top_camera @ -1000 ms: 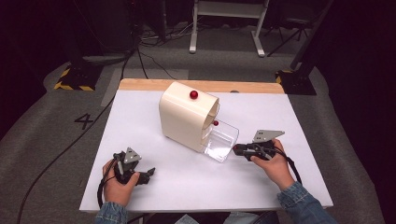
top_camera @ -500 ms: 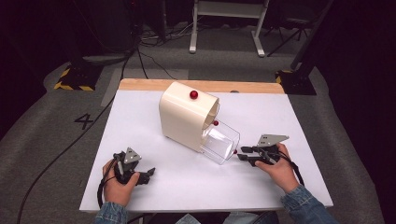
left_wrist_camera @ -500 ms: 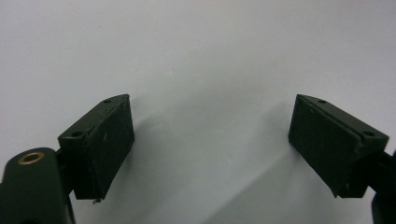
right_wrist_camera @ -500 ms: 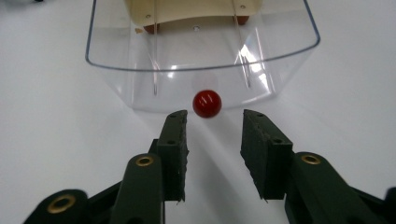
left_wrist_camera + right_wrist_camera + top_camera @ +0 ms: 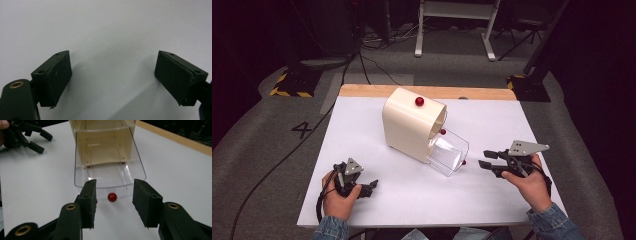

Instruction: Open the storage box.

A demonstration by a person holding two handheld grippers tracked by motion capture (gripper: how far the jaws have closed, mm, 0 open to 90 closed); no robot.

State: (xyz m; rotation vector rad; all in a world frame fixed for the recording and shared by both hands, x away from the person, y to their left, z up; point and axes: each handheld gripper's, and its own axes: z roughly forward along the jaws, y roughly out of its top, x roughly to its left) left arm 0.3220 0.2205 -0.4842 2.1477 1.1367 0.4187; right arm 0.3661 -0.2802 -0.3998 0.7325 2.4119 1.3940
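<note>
A cream box (image 5: 409,125) with a red knob (image 5: 419,101) on top stands mid-table. A clear drawer (image 5: 448,153) sticks out of its open side toward the right. The drawer (image 5: 110,170) has a small red knob (image 5: 112,197) on its front. My right gripper (image 5: 483,159) hovers a short way to the right of that knob (image 5: 463,162), clear of it. Its jaws have just been opening, and the right gripper (image 5: 115,192) is open with nothing between the pads. My left gripper (image 5: 369,188) rests open on the table at the front left, and the left gripper (image 5: 112,75) holds nothing.
The white table top (image 5: 522,125) has a wooden strip (image 5: 472,93) along its far edge. Another red knob (image 5: 442,132) shows at the box's mouth. Cables and stand legs (image 5: 452,30) lie on the floor beyond.
My right gripper has let go of the drawer's knob, opened, and drawn back to the right and upward. The drawer stays pulled out. The left hand has not moved.
</note>
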